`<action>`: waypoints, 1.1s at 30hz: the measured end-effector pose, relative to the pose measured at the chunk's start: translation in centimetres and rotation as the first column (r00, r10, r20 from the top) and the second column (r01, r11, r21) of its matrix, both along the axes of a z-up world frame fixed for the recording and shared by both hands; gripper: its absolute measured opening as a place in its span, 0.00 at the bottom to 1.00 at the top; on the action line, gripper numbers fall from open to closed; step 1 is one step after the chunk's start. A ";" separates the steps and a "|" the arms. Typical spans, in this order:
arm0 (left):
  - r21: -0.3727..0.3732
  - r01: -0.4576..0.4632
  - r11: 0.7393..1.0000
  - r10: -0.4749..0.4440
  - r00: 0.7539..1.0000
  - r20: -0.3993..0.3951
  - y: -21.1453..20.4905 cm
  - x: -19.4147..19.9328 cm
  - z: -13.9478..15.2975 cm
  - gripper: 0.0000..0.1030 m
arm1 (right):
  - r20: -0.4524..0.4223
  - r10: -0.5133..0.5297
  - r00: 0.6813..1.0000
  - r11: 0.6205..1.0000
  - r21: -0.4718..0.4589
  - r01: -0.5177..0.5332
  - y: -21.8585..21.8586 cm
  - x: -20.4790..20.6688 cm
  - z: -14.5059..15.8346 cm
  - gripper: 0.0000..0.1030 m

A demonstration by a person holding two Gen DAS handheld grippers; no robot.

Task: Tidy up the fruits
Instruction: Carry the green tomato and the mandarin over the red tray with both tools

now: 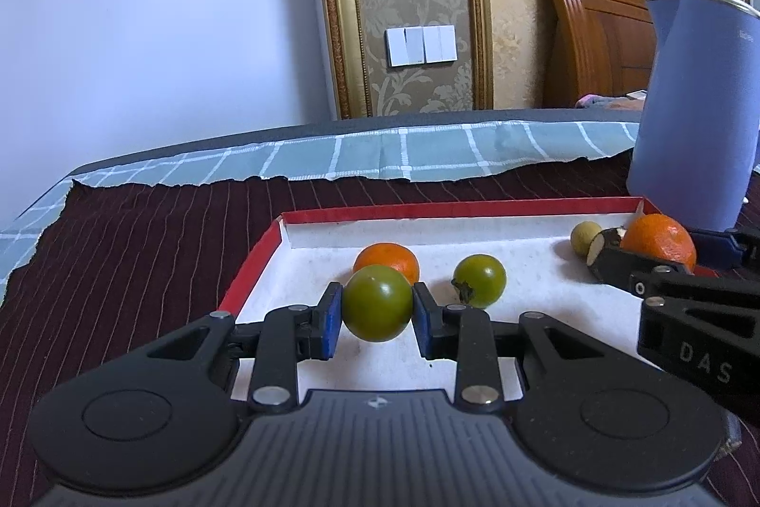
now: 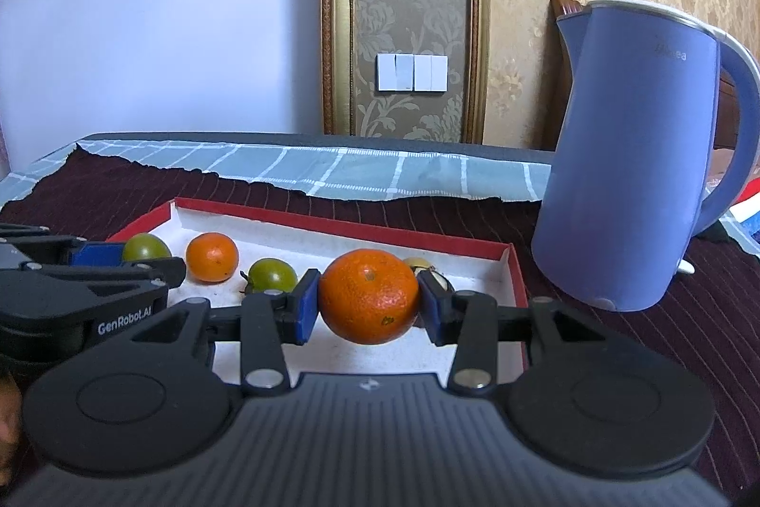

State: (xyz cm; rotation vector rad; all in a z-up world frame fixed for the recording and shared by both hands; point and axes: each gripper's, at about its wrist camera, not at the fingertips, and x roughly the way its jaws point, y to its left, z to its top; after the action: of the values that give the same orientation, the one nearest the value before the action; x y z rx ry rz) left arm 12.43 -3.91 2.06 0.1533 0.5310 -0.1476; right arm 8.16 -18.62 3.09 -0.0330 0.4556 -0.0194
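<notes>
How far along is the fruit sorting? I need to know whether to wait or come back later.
Partly done, it seems. Already lying in the red-edged tray: a small orange, a green tomato and a small yellowish fruit. In hand: the left gripper clamps another green tomato, the right gripper a larger orange, both over the tray. Left: releasing those two.

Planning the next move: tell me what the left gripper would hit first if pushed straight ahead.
Likely the small orange, directly behind the green tomato held in the left gripper; their gap is unclear.
</notes>
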 end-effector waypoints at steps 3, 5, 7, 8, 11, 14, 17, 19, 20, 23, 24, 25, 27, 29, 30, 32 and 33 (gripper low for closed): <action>0.011 -0.011 1.000 0.011 1.000 0.005 -0.1 0.7 0.2 0.29 | -0.001 0.000 1.000 1.000 -0.007 0.000 0.0 0.4 0.2 0.40; 0.018 -0.016 1.000 0.015 1.000 0.011 -0.2 1.1 0.2 0.29 | 0.003 -0.002 1.000 1.000 -0.013 0.002 -0.1 0.8 0.5 0.40; 0.018 -0.024 1.000 0.024 1.000 0.010 -0.1 1.4 0.2 0.29 | 0.007 -0.006 1.000 1.000 -0.013 0.006 -0.2 1.2 0.7 0.40; 0.014 -0.026 1.000 0.026 1.000 0.007 -0.1 1.6 0.2 0.29 | 0.009 -0.007 1.000 1.000 -0.012 0.008 -0.3 1.3 0.8 0.40; 0.012 -0.028 1.000 0.028 1.000 0.002 -0.1 1.9 0.1 0.29 | 0.007 -0.008 1.000 1.000 -0.009 0.008 -0.4 1.7 0.7 0.40; 0.014 -0.028 1.000 0.028 1.000 0.000 -0.2 2.2 0.0 0.29 | -0.001 -0.005 1.000 1.000 -0.007 0.005 -0.4 2.1 0.5 0.40; 0.012 -0.030 0.999 0.030 1.000 -0.001 -0.3 2.5 0.1 0.29 | -0.005 -0.005 1.000 1.000 -0.015 0.005 -0.3 2.4 0.5 0.40; 0.012 -0.033 0.999 0.033 0.999 0.000 -0.4 2.8 0.1 0.29 | -0.006 -0.004 1.000 1.000 -0.017 0.004 -0.3 2.6 0.5 0.40; 0.010 -0.034 0.999 0.034 0.999 -0.001 -0.4 3.0 0.1 0.29 | -0.006 -0.005 1.000 1.000 -0.018 0.005 -0.3 2.8 0.5 0.40; 0.002 -0.037 0.999 0.037 0.999 -0.004 -0.5 3.3 0.1 0.29 | -0.012 -0.008 1.000 1.000 -0.018 0.007 -0.4 3.3 0.4 0.40; 0.002 -0.039 0.999 0.039 0.999 -0.007 -0.5 3.4 0.1 0.29 | -0.013 -0.010 1.000 1.000 -0.018 0.009 -0.4 3.4 0.4 0.40; 0.002 -0.039 0.999 0.039 0.999 -0.008 -0.5 3.5 0.0 0.29 | -0.014 -0.012 1.000 1.000 -0.019 0.012 -0.4 3.5 0.3 0.40; 0.005 -0.040 0.999 0.040 0.999 -0.010 -0.7 3.7 0.0 0.29 | -0.019 -0.015 1.000 1.000 -0.016 0.015 -0.5 3.6 0.1 0.40; 0.006 -0.041 0.999 0.041 0.999 -0.009 -0.7 3.7 0.0 0.29 | -0.021 -0.016 1.000 1.000 -0.014 0.016 -0.5 3.7 0.0 0.40; 0.006 -0.042 0.999 0.042 0.999 -0.010 -0.7 3.8 -0.1 0.29 | -0.020 -0.017 1.000 1.000 -0.015 0.017 -0.5 3.7 0.0 0.40; 0.003 -0.044 0.999 0.044 0.999 -0.012 -0.7 4.0 -0.1 0.29 | -0.017 -0.018 1.000 1.000 -0.012 0.018 -0.6 3.8 0.1 0.40; 0.003 -0.045 0.999 0.045 0.999 -0.012 -0.7 4.0 -0.1 0.29 | -0.015 -0.019 1.000 1.000 -0.011 0.019 -0.6 3.8 0.1 0.40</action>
State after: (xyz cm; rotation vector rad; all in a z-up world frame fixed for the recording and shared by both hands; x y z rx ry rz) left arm 16.46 -4.59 2.00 0.1429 0.5461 -0.1045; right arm 11.93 -19.24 3.20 -0.0392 0.4710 -0.0402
